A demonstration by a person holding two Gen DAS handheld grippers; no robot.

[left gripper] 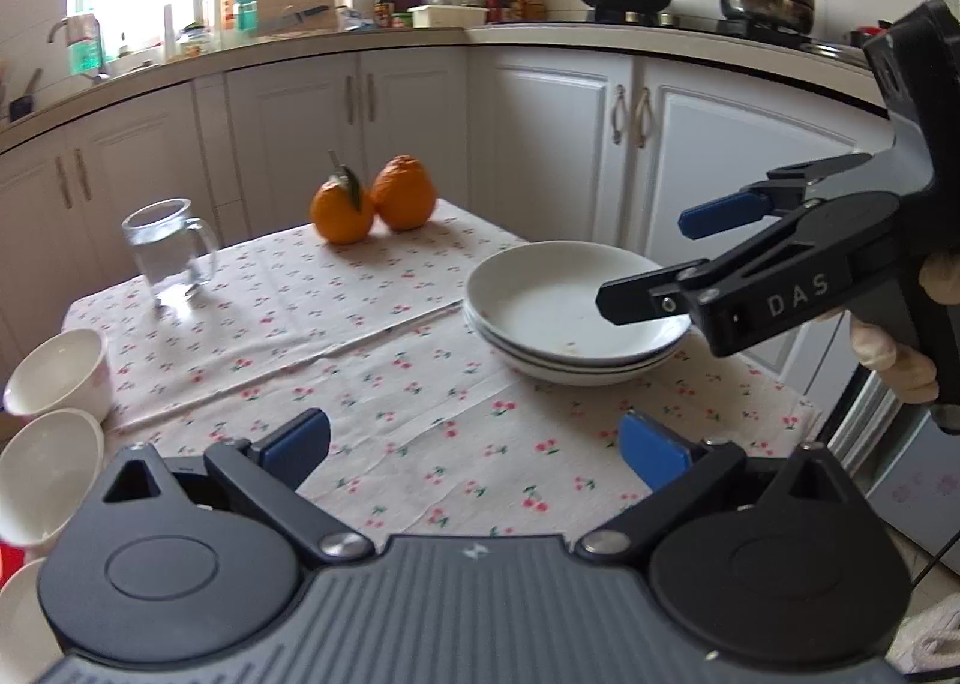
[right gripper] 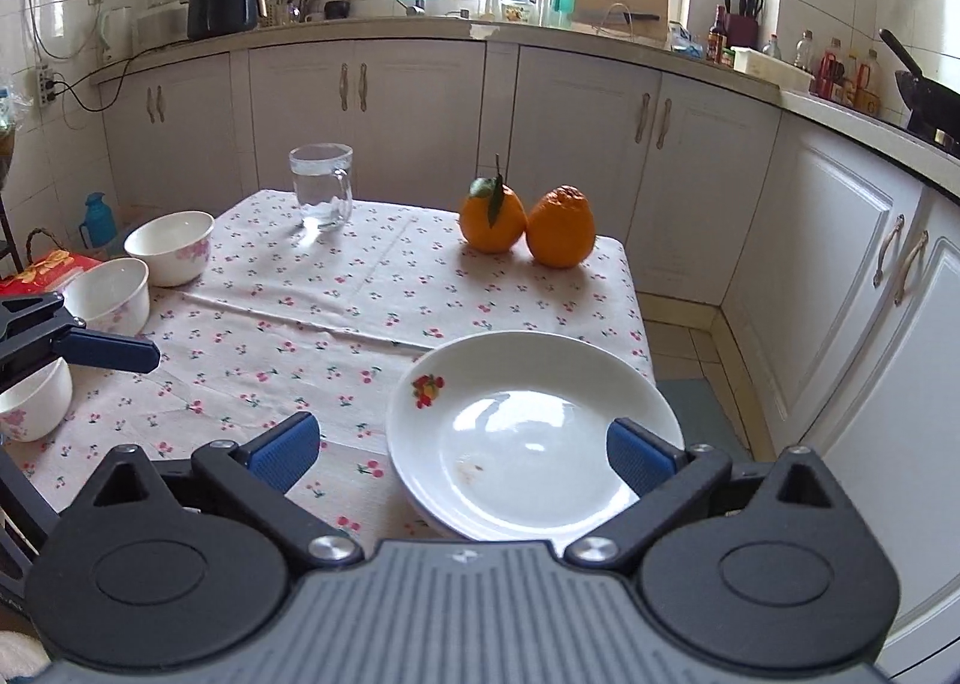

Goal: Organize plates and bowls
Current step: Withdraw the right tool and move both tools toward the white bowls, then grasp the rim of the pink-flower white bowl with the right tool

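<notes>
Now | plates (right gripper: 534,438) stacked at the tabletop (left gripper: 420,384) right edge: done | three bowls (right gripper: 171,246) loose along the left edge: still unstacked | left hand-held gripper (left gripper: 474,450) wide, empty | right hand-held gripper (right gripper: 462,453) wide, empty, above the stack

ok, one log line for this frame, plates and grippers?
plates: stacked on table | bowls: unstacked, table's other side | left gripper: open, empty | right gripper: open, empty

Both wrist views over table (left gripper: 420,444) (close)
</notes>
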